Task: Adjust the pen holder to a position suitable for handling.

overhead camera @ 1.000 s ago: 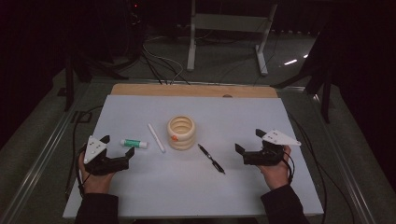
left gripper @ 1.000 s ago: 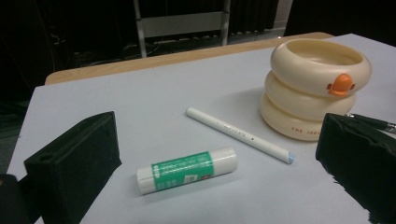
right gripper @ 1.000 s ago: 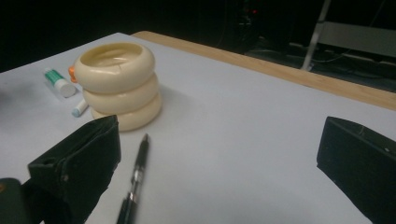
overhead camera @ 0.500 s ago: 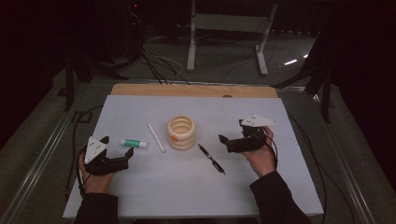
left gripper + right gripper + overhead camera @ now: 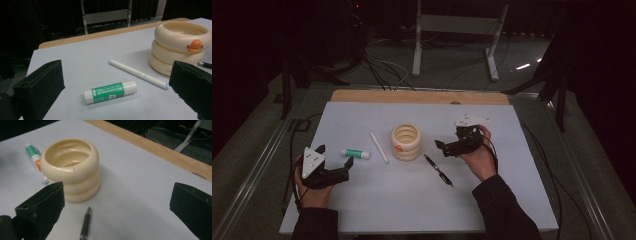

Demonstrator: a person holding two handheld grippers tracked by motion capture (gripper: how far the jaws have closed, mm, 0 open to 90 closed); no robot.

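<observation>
Two grippers: right gripper [image 5: 443, 148] moved nearer pen [image 5: 438, 170]; left gripper [image 5: 335, 160] unmoved.

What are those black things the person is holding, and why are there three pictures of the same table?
They are hand-held grippers, tools with two black jaws that pinch. One camera hangs above the table; one rides on each gripper, looking out between its jaws. The left gripper and the right gripper are both open and hold nothing. On the white table lie a glue stick, a white pen, a cream ringed pen holder with an orange duck bill, and a dark pen, which the right gripper is nearest.
</observation>
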